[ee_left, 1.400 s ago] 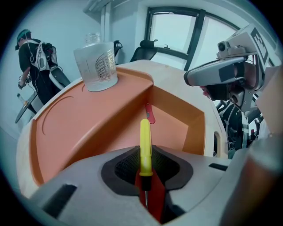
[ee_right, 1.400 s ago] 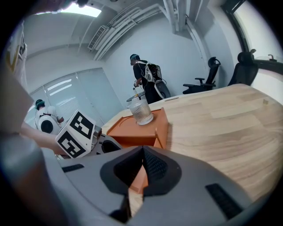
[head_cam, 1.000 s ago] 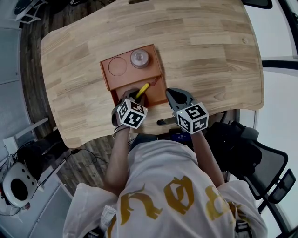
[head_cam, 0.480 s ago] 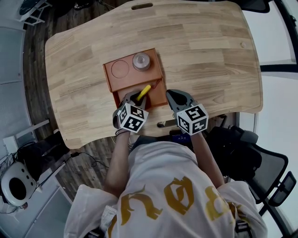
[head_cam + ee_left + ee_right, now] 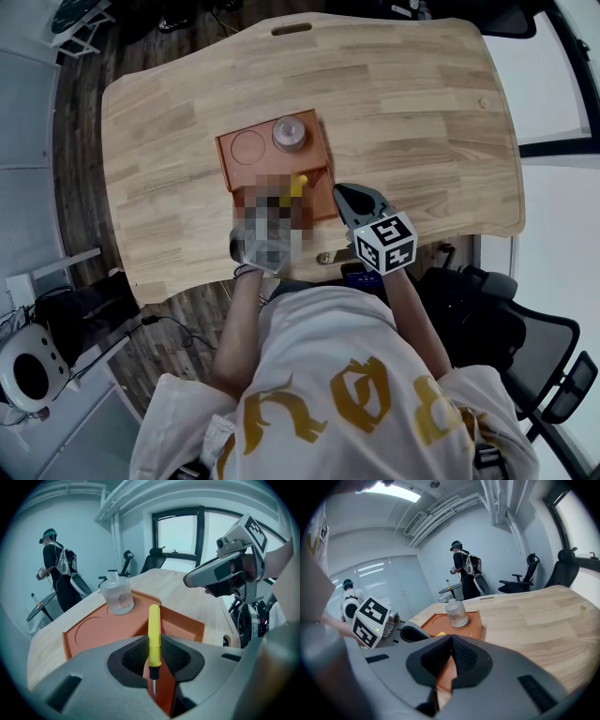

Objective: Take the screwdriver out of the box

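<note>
The orange box lies on the wooden table, with a clear jar on its far part. In the left gripper view, my left gripper is shut on the yellow-handled screwdriver, whose handle points up and away over the box. In the head view a mosaic patch covers this gripper, and only the yellow handle tip shows. My right gripper hovers just right of the box's near corner. Its jaws are shut with nothing between them.
A round recess sits beside the jar in the box. A small metal part lies at the table's near edge. An office chair stands to the right. Another person stands beyond the table's far end.
My left gripper has risen with the screwdriver in it, lifting the handle higher over the box. The right gripper has also come up a little beside it.
</note>
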